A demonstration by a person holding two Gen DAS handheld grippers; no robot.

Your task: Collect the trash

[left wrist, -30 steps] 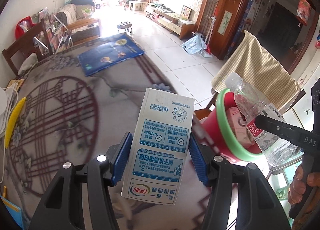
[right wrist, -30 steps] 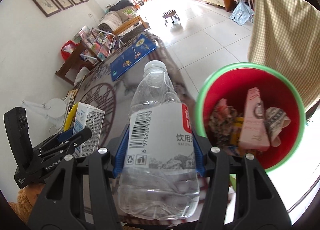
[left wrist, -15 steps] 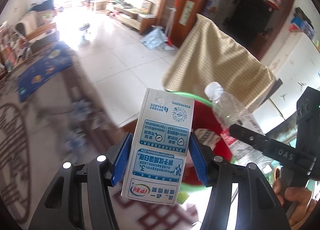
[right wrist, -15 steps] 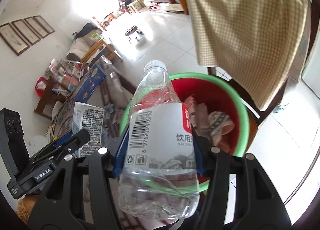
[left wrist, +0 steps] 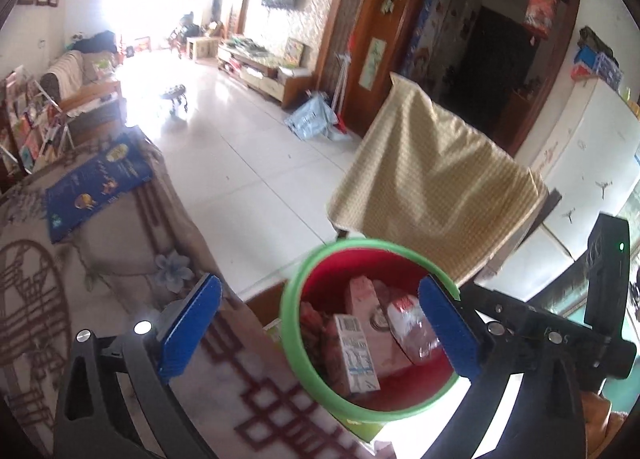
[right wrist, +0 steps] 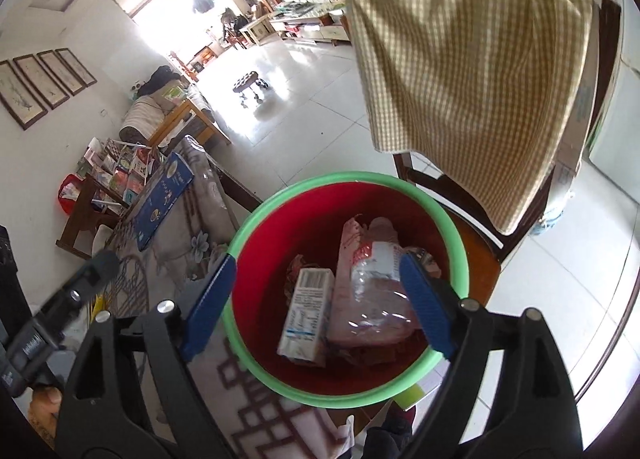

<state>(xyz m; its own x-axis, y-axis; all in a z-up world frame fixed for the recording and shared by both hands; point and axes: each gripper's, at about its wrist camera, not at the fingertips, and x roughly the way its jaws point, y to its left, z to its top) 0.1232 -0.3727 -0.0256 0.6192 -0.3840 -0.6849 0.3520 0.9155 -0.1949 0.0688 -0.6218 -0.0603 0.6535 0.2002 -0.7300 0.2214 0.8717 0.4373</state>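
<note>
Trash bucket, round red plastic, green-rimmed; both tools opening, empty.

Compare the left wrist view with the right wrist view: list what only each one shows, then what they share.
Only the left wrist view shows the dark doorway and white cabinet. Only the right wrist view shows the framed pictures on the wall. Both show the red bin holding the milk carton and plastic bottle, with the checked cloth behind.
</note>
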